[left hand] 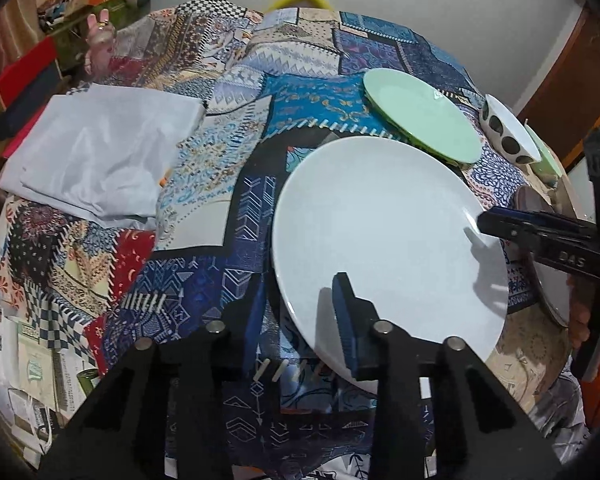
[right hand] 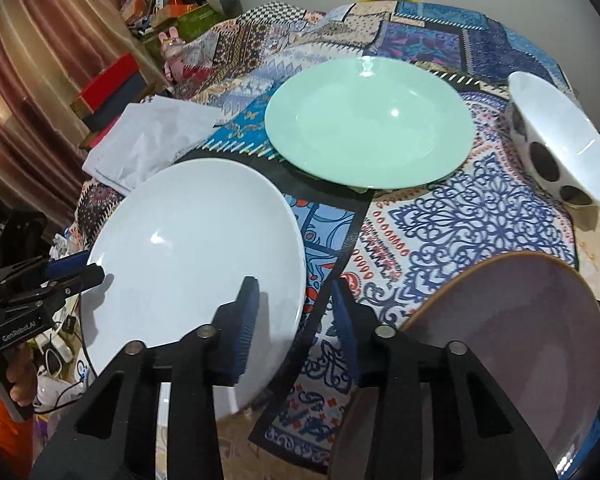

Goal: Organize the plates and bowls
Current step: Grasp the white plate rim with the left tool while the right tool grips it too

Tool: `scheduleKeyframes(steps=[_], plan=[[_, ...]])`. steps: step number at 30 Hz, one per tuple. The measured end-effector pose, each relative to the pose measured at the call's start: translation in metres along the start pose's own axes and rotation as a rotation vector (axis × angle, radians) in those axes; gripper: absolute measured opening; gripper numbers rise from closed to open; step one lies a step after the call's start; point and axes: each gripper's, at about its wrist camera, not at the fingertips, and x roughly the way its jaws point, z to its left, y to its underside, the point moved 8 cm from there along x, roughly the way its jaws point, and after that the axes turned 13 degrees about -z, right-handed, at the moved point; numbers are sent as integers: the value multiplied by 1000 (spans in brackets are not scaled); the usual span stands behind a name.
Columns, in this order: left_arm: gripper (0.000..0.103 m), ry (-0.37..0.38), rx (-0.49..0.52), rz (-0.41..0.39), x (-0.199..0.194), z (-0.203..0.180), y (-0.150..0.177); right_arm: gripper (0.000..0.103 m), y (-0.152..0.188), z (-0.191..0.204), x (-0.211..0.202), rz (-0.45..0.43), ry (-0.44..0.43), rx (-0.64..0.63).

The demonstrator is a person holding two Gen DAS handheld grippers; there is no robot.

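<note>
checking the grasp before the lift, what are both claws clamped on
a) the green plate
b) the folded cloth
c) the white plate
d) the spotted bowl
c: the left claw and the right claw each straddle opposite rims of the white plate, one finger over it and one under.

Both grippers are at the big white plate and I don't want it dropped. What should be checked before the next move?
1. Left gripper straddles the rim of the large round white plate: ok.
2. Right gripper straddles the opposite rim: ok.
3. Grip firm enough to lift: cannot tell.
4. Round mint-green plate bare on top, if it is the stacking spot: ok.
5. White bowl with black dots apart from the green plate: ok.
6. Room beside the right gripper: not ok, the pinkish bowl with a brown rim sits close by.
</note>
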Motion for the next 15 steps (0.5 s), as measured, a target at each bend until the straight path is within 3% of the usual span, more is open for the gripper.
scheduleKeyframes(steps=[4, 15], plan=[[25, 16, -15, 28, 4, -1, 5, 24, 2, 1, 7, 25, -27, 19], [25, 29, -38, 47, 8, -2, 7, 25, 2, 4, 10, 31, -49, 3]])
